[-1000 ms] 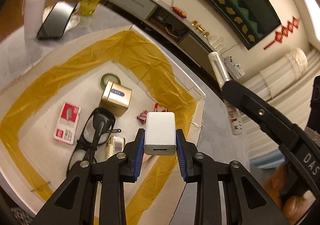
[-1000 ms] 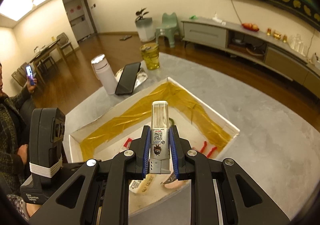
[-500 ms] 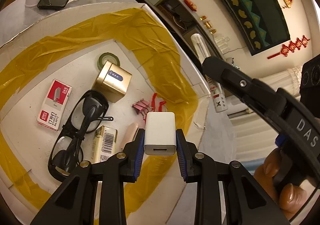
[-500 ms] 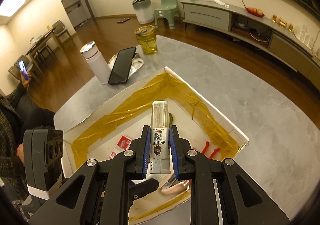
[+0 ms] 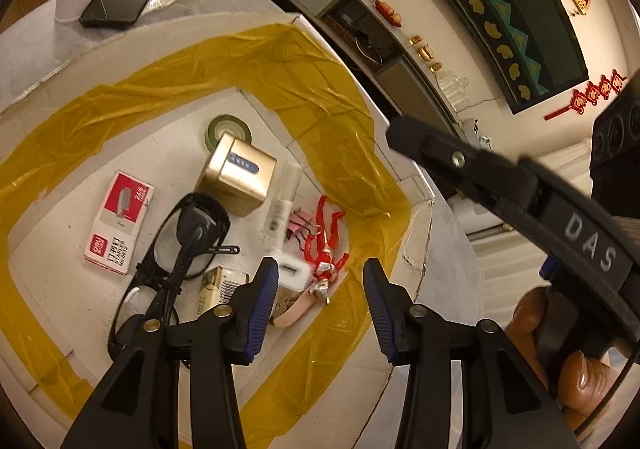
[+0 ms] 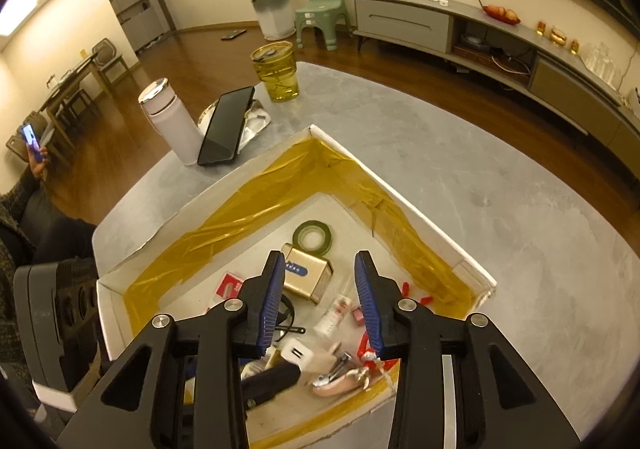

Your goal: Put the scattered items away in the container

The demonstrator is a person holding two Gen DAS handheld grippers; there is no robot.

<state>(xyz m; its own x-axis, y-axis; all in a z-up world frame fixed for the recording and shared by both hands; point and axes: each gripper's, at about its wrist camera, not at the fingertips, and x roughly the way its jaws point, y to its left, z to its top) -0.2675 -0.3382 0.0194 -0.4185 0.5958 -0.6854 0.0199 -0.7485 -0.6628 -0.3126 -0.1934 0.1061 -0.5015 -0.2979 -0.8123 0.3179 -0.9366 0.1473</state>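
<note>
Since the earlier frame, both loads have been released: the white square USB charger [image 5: 294,272] and the clear plastic tube [image 5: 283,201] are now seen lying inside the white, yellow-taped cardboard box [image 6: 424,218]. Left gripper [image 5: 318,303] and right gripper [image 6: 320,299] are held wide apart, empty, above it.

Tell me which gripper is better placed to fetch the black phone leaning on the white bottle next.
Probably left. The left gripper and right gripper both hang open over the box, but the phone lies toward the left in both views, the left gripper's side.
</note>
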